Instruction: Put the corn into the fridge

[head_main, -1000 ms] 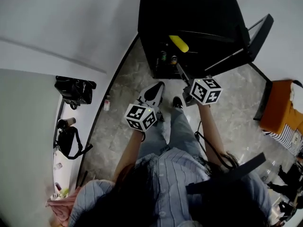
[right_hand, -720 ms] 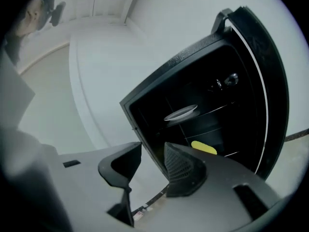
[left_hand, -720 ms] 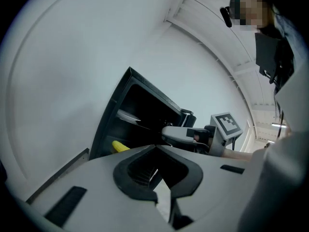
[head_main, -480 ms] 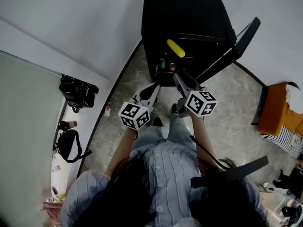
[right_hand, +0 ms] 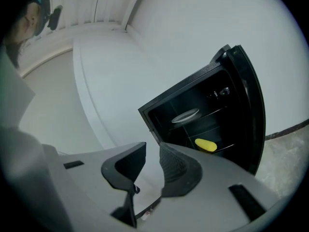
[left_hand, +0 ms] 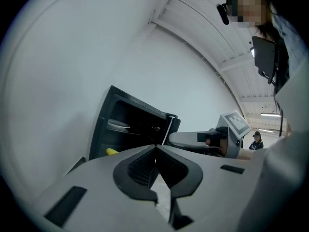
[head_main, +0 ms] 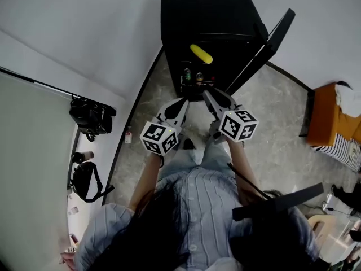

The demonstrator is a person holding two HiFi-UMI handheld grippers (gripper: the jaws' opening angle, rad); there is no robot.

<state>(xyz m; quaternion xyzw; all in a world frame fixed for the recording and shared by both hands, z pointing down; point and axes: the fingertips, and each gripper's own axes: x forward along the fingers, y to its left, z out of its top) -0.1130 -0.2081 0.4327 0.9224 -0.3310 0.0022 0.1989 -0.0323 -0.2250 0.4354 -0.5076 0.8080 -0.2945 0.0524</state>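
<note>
Corn (head_main: 201,53) is lying on a shelf inside the black fridge (head_main: 208,10), upper middle of the frame, with the door (head_main: 269,41) open. Left hand-held gripper (left_hand: 155,147) is closed and empty. Right hand-held gripper (right_hand: 153,148) has just been closing: small gap left, nothing in it.

At my left, one black bag (head_main: 92,117) and another bag (head_main: 87,179) lie well apart. A small bottle (head_main: 128,135) stands on the grey stone floor (head_main: 271,129). At my right there's an orange seat (head_main: 330,114), with striped cloth (head_main: 345,151) just beside it. Ahead, two cans (head_main: 188,74) stand side by side, and a white plate (right_hand: 186,115) rests on a shelf.
</note>
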